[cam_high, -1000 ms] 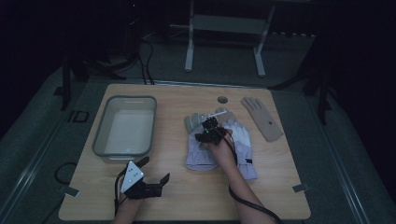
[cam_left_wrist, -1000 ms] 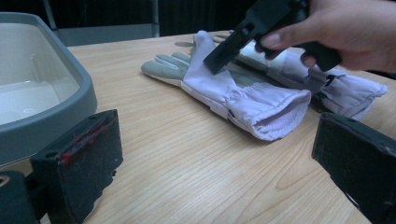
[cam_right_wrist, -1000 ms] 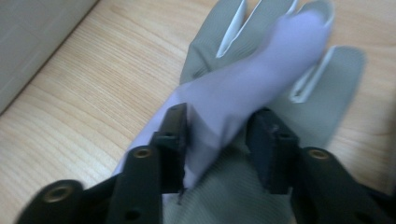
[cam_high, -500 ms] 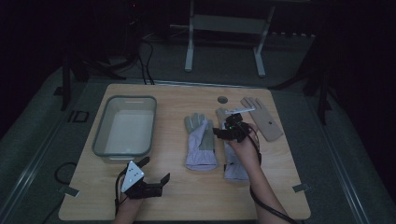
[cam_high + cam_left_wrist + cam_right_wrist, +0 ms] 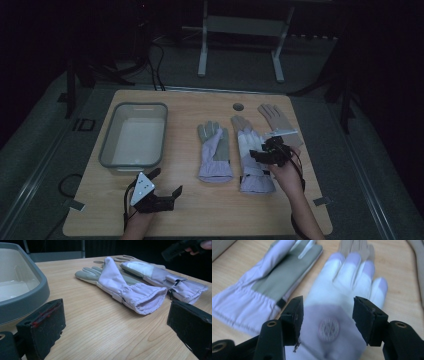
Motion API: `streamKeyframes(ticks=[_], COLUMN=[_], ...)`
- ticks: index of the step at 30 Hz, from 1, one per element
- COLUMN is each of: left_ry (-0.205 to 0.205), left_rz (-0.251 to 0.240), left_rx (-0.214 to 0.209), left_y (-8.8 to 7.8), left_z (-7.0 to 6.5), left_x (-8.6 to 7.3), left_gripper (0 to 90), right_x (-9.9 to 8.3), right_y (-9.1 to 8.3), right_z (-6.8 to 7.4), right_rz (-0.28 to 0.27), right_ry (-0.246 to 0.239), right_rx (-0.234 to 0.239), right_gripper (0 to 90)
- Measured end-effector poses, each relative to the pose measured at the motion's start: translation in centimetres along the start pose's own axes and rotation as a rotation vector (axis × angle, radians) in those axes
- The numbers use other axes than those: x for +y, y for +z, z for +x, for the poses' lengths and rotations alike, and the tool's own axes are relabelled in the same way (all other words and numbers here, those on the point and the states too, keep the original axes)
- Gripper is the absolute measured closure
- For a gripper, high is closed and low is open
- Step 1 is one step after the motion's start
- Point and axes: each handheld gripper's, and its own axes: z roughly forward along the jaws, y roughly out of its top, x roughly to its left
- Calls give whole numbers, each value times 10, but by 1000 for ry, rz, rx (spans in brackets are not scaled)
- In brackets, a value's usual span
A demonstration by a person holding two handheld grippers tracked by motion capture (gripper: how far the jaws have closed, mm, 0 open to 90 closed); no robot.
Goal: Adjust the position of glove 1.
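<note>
Altogether three gloves (image 5: 215,152), one tray (image 5: 134,135), two grippers (image 5: 270,156).

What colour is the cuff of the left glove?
The cuff is pale lilac, clearest in the left gripper view.

Three gloves (image 5: 215,155), third partly hidden, maybe; one tray (image 5: 111,159); two grippers (image 5: 154,200).

No lettering can be read; the round emblem (image 5: 329,329) on the white-backed glove (image 5: 344,290) (blurred) stays illegible.
</note>
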Motion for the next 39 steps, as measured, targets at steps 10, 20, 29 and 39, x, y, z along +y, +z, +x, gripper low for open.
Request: streamKeyframes(ticks=[10,20,29,39], left_ry=[-7,-8,-6,-1], left_rz=[-3,-3,2,4], left_rx=[2,-10,-2,5], left_y=[0,-1,0,-1], left_z=[1,0,1,1], left_x=[0,0,0,0], left_gripper=[20,19,19,20], right_x=[-18,-33,-35,-36], right_y=[13,37,32,1], right_z=[-10,-11,-10,-14], right_rz=[59,95,89,6], right_ry=[-28,-12,34,94], right_rx=[17,21,44,59], right_gripper=[389,529,670,736])
